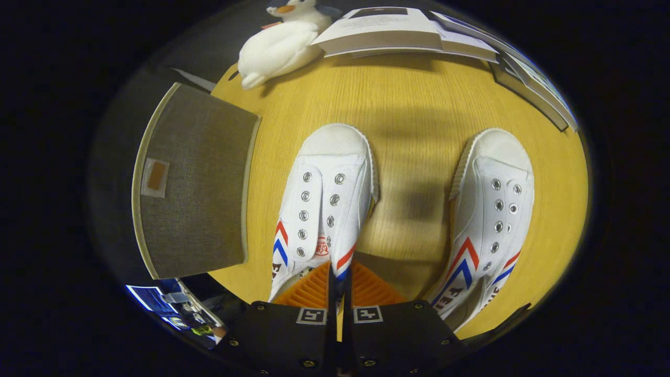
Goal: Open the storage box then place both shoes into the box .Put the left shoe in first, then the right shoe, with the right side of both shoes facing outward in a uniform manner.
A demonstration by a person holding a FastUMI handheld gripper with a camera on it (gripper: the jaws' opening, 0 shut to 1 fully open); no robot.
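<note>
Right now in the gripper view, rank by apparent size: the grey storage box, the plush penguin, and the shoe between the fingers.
1. Grey storage box, largest.
2. Shoe between the fingers; it lies nearest the camera, which inflates it.
3. Plush penguin, smallest, though farthest off, so unsure.
The gripper is shut on that shoe's edge.

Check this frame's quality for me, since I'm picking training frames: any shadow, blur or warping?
Gripper view: sharp overall; a soft shadow darkens the table between the two shoes; fisheye bends the books and table edge; the claw is closed on the nearer shoe's collar.
</note>
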